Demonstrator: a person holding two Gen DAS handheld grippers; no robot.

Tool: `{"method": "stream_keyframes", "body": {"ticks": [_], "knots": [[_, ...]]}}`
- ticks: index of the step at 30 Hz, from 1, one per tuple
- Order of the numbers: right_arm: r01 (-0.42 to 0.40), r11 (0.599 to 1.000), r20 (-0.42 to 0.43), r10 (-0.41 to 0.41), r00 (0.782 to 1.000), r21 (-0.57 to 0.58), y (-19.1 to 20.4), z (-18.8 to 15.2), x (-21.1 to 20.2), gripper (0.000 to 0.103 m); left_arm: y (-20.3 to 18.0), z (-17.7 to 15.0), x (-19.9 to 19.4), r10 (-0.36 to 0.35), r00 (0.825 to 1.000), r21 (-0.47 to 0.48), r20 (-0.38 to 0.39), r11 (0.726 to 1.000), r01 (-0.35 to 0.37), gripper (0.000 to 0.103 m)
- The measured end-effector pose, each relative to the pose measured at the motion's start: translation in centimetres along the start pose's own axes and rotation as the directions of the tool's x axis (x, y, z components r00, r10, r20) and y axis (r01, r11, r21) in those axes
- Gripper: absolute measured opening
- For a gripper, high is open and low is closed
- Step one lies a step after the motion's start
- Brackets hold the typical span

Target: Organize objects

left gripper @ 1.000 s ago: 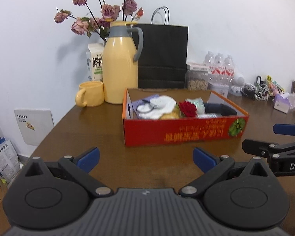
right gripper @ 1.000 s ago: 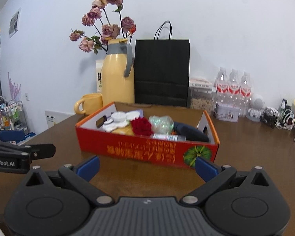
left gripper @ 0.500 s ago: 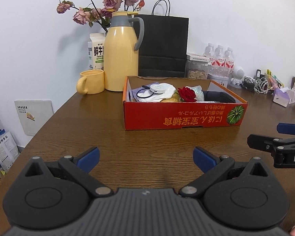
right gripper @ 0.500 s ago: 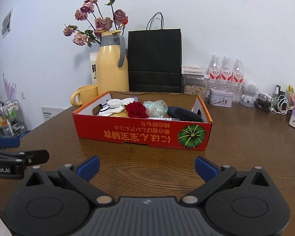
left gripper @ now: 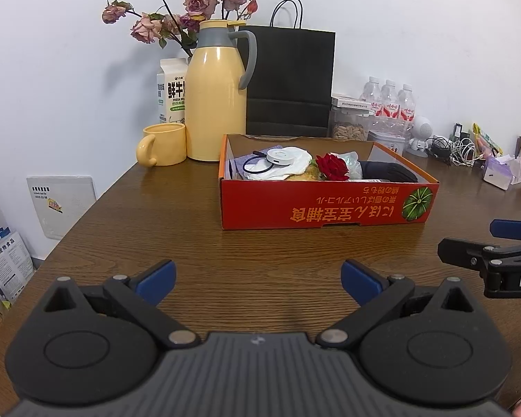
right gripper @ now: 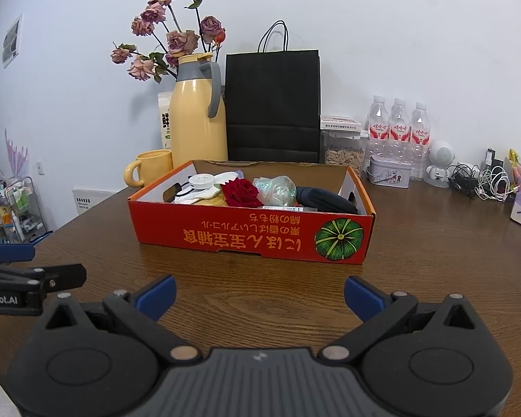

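1. Two hand-held grippers fill the bottom of their own views, both over a dark brown wood-grain table [left gripper: 198, 222]. The left gripper [left gripper: 257, 279] has its blue-tipped fingers spread wide with only bare tabletop between them. The right gripper [right gripper: 258, 293] is likewise spread wide and holds nothing.
2. At the right edge of the left wrist view, the right gripper's black fingers poke in just above the table; at the left edge of the right wrist view the left gripper shows the same way.
3. Centre frame, well beyond both grippers, sits an open red cardboard box [left gripper: 324, 205] printed with orange lettering and a green pumpkin. Inside it lie a white round device [left gripper: 279, 156] on a white cloth, a red rose [left gripper: 331, 166], a crinkled clear wrapper [right gripper: 276, 189] and a dark pouch [right gripper: 324, 199].
4. Behind the box, towards upper left, stand a yellow thermos jug [left gripper: 215, 104], a yellow mug [left gripper: 163, 144] just beside it, a milk carton [left gripper: 172, 93] and dried pink roses [left gripper: 177, 14].
5. A black paper bag [left gripper: 290, 80] stands against the white wall [left gripper: 416, 27] behind the box.
6. Right of the bag: a clear jar of seeds [right gripper: 342, 147], three water bottles [right gripper: 397, 128], a small tin [right gripper: 389, 170], a white round gadget [right gripper: 439, 163] and tangled cables [right gripper: 479, 179].
7. Lower left in the left wrist view, a white panel [left gripper: 60, 205] leans at the wall beyond the table edge.
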State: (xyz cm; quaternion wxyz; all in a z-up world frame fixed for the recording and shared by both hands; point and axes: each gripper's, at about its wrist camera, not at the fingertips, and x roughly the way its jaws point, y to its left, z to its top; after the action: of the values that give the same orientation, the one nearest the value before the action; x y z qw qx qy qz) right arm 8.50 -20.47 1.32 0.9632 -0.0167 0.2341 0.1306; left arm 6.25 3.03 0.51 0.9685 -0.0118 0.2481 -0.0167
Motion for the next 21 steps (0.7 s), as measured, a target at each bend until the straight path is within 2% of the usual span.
{"method": "stream_keyframes", "body": {"ticks": [21], "knots": [[0.0,1.0,0.0,0.0,1.0,0.001,0.0,-0.02,0.01,0.103,0.2,0.0,-0.05,0.001,1.0,-0.002,0.002,1.0,-0.001,0.103]]}}
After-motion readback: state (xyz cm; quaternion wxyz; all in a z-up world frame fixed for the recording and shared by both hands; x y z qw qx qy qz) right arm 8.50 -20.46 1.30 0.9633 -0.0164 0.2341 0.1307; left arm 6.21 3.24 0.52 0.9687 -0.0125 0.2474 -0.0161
